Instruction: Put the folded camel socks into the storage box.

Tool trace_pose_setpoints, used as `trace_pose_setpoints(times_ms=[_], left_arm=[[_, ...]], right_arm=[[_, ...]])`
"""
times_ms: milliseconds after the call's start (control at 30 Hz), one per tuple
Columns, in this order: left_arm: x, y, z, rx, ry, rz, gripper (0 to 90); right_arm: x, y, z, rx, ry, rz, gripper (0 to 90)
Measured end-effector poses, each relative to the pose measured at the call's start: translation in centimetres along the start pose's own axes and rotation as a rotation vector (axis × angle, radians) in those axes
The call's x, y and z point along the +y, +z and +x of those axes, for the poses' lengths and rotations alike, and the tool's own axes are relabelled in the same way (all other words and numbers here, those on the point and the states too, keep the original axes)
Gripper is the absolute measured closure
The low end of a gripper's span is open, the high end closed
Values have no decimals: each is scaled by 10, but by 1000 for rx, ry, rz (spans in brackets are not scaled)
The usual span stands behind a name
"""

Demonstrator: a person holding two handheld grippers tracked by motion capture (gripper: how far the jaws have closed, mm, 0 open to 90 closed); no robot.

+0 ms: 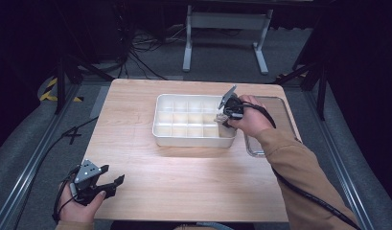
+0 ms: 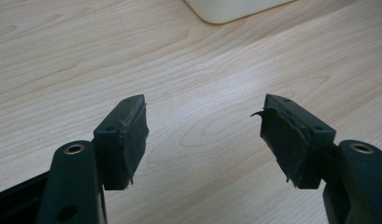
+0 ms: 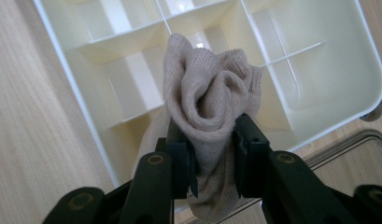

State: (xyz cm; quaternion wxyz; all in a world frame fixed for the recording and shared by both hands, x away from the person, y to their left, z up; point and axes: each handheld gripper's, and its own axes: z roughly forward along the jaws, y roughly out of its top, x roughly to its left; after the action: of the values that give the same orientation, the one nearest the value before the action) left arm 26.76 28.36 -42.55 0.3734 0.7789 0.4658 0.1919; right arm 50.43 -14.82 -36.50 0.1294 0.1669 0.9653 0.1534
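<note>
The right gripper pinches a rolled beige sock over the white divided tray; lower it squarely into one cell at frame centre before releasing.

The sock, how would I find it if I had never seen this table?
Look for the white tray with many little boxes, in the middle of the wooden table. At the tray's right end, the right claw pinches a rolled-up beige sock just above the boxes. It is the one soft, knitted thing there; the tray and the clear tray beside it are hard plastic.
</note>
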Motion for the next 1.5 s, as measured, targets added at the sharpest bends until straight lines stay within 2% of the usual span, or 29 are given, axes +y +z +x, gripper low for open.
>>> trace_pose_setpoints(times_ms=[367, 400, 533, 733, 1133, 1300, 1400, 1500], left_arm=[[1, 2, 0, -5, -2, 1, 322], [1, 2, 0, -5, 2, 4, 323], [1, 3, 1, -5, 7, 14, 323], [1, 5, 0, -12, 4, 10, 322], [2, 5, 0, -13, 9, 13, 322], [2, 5, -1, -13, 8, 12, 322], [2, 5, 0, -14, 10, 11, 322], [2, 5, 0, -14, 6, 12, 322]], right_arm=[[-2, 16, 6, 21, 5, 36, 710], [-2, 16, 7, 29, 24, 43, 710], [-2, 19, 7, 38, 29, 68, 709], [-4, 26, 9, 59, 78, 94, 704], [-6, 38, 8, 86, 129, 150, 702], [-7, 43, 7, 93, 137, 166, 702], [-8, 44, 6, 107, 163, 157, 700], [-8, 41, 5, 108, 163, 160, 668]])
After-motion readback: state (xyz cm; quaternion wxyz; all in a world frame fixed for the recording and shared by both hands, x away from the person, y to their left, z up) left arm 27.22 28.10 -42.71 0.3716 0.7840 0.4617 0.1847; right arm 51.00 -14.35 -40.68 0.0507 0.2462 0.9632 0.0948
